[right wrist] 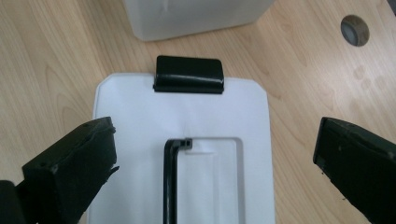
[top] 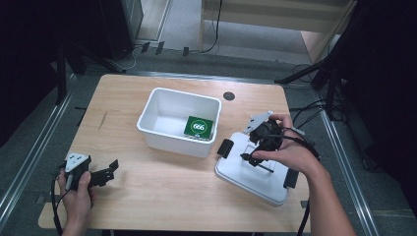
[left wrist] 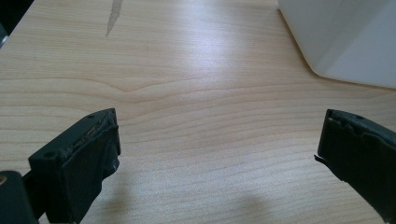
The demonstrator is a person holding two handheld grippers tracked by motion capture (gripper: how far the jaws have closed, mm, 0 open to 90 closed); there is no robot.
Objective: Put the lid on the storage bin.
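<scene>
Risk, handle: my right gripper (top: 256, 145) hangs over the lid (top: 246, 174), and the thin black handle (right wrist: 171, 182) looks raised on its hinge. I think a jaw could knock it flat or slip off it, because there is little to bite on.

Risk, lid: it lies loose on the table (top: 123, 98), and its near corner seems to reach the table edge. I judge that a sideways pull would slide or tip it rather than lift it.

Risk, clip: the black clip (right wrist: 188, 74) at the lid's far end points at the bin (top: 162, 129). I judge a skewed carry could catch it on the bin rim.

Risk, card: a green card (top: 198, 127) leans inside the bin by the right wall. If the lid comes down crooked I would expect it to pinch or jam on it.

Right fingers: spread wide, one each side of the lid's middle, gripping nothing. I cannot tell whether they touch the lid.

Left fingers: my left gripper (top: 105, 172) sits well apart at the near left of the table, jaws wide and empty, bare wood between them and a bin corner (left wrist: 336, 42) ahead.

Lid position: flat on the table, just right of the bin, top side up.
</scene>
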